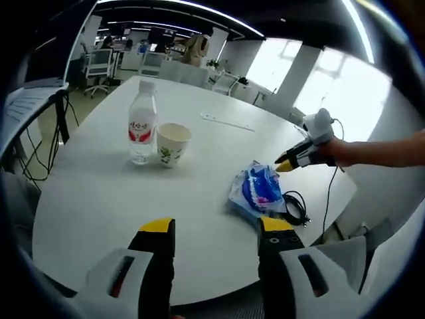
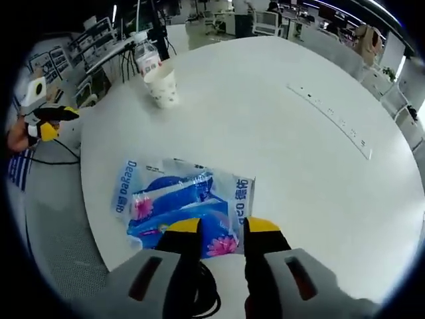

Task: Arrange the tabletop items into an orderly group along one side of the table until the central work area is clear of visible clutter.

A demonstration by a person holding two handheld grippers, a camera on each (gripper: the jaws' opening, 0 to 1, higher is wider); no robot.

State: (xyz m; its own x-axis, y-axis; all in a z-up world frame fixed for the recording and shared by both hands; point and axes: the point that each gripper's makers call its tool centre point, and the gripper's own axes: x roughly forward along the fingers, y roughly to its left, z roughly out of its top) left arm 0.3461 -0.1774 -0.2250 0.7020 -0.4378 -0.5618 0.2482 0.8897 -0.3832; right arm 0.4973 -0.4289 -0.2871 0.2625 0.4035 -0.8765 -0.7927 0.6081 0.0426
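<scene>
Both tongs hold nothing. We hold the left gripper (image 1: 216, 229) released, its yellow-tipped jaws set wide apart over the near edge of the white round table (image 1: 99, 199). We hold the right gripper (image 2: 222, 229) with its jaws spread as well, a narrower gap between them, just above the blue tissue pack (image 2: 176, 206), which lies directly ahead of its tips; we cannot tell whether they touch it. A black cable (image 1: 297, 207) lies coiled beside that pack. Ahead and left of the left gripper, well apart from it, stand a water bottle (image 1: 142, 129) and a paper cup (image 1: 172, 144), side by side. Farther ahead, a flat power strip (image 2: 329, 119) lies on the table.
</scene>
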